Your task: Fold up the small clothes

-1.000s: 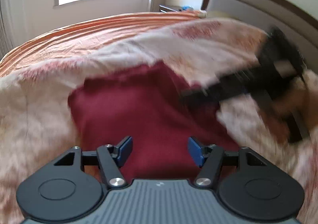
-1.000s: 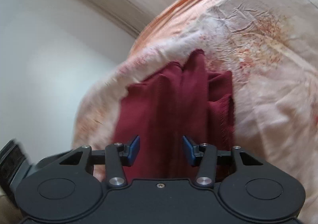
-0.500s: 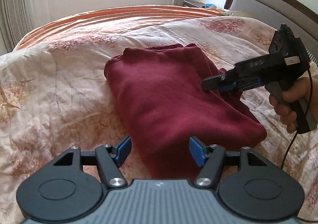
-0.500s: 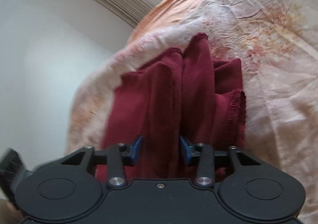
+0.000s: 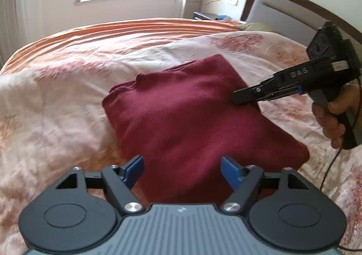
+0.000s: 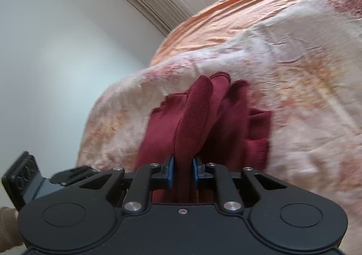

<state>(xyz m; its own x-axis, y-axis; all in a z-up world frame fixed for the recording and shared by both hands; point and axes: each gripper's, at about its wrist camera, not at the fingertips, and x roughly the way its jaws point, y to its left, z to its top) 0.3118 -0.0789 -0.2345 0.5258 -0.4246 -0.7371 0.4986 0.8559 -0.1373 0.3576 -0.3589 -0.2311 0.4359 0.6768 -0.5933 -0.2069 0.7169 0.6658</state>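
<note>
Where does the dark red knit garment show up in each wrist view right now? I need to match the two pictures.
Left wrist view: the dark red knit garment lies folded at centre frame on the floral quilt, with the right gripper at its right edge.
Right wrist view: garment at lower centre, a fold pinched in the right gripper.
Shared landmark: the orange striped bedspread beyond the quilt.

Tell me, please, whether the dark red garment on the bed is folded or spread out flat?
Folded: the dark red garment lies as a compact thick block, and the right tongs are shut on its stacked layers.
</note>
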